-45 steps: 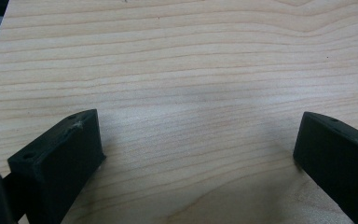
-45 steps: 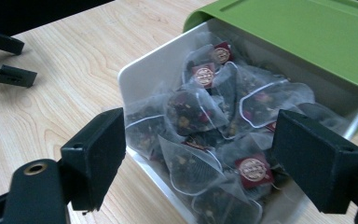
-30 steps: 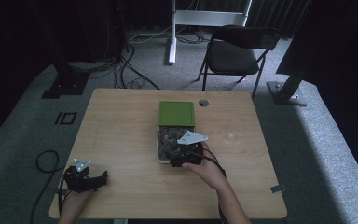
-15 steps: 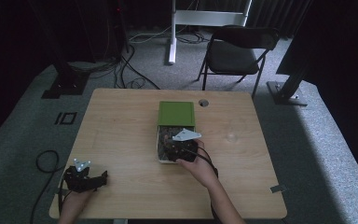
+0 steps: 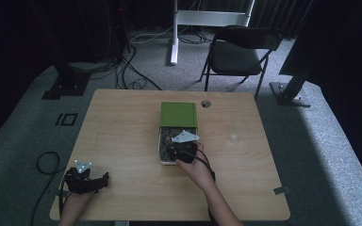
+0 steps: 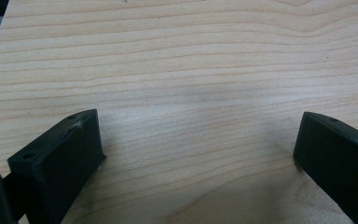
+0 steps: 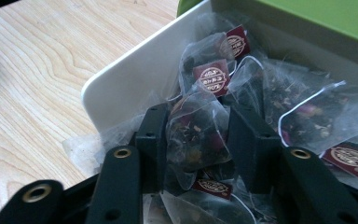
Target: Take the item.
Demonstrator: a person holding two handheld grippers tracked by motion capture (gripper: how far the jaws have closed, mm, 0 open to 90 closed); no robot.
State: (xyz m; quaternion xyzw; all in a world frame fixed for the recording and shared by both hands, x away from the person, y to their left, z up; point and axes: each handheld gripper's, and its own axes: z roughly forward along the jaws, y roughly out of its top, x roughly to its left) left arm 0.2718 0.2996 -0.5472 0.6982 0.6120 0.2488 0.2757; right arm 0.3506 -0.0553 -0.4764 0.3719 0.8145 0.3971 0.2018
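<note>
Pick step: right claw (image 7: 196, 135) clamped on a tea bag (image 7: 196, 133) in white box (image 7: 135, 74), frame centre. Next, prob. lift clear w/o snagging strings. Left claw (image 6: 196, 149) apart, idle on table (image 6: 191, 56).

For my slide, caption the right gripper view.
Right gripper pinching a mesh tea bag inside a white box of tea bags.

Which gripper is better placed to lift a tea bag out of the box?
Right. The right gripper is in the box, jaws closed on a tea bag. The left gripper rests open near the table's near-left corner.
</note>
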